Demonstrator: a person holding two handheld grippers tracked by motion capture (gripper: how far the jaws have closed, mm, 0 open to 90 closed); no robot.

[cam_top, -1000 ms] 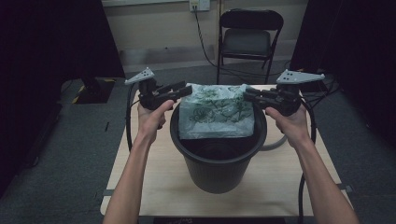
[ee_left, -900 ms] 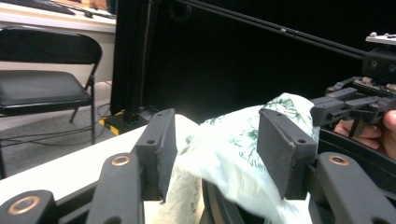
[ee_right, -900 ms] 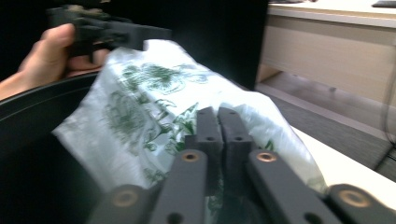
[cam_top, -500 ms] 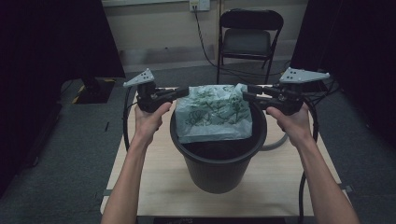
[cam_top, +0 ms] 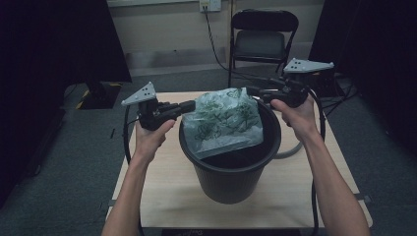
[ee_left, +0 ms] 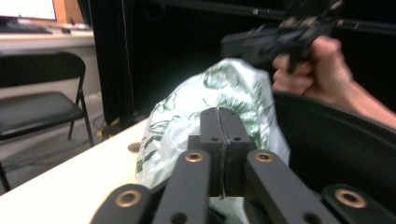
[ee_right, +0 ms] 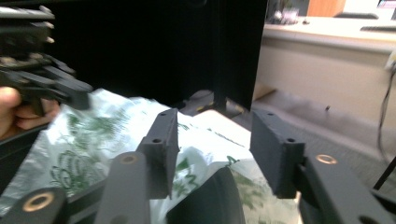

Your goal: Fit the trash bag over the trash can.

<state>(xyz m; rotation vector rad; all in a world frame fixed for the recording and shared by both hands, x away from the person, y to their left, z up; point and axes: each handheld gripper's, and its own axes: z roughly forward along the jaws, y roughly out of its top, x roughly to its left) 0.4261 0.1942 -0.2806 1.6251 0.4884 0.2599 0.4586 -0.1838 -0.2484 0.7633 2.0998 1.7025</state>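
A black bucket [cam_top: 231, 182] stands mid-table with a white plastic bag [cam_top: 223, 123] printed in green lying over the far part of its mouth. My left gripper [cam_top: 189, 106] is level at the bag's left edge, jaws pressed together on the film. In the left gripper view the shut jaws [ee_left: 222, 135] sit against the bag [ee_left: 187, 116] beside the bucket's rim [ee_left: 336, 140]. My right gripper [cam_top: 253, 91] hovers at the bag's upper right corner. Its jaws [ee_right: 215, 130] have just been opening and stand apart with nothing pinched; the bag [ee_right: 88, 149] lies below them.
The bucket stands on a light wooden table [cam_top: 162, 196] with bare board around it. A black folding chair [cam_top: 263, 34] stands behind the far edge. Black curtains hang at both sides. Cables trail from each gripper over the table's sides.
The bag was stretched flat between both grippers. The left jaws have closed on its left edge, the right jaws have opened and lifted off its right corner, and the bag now bunches.
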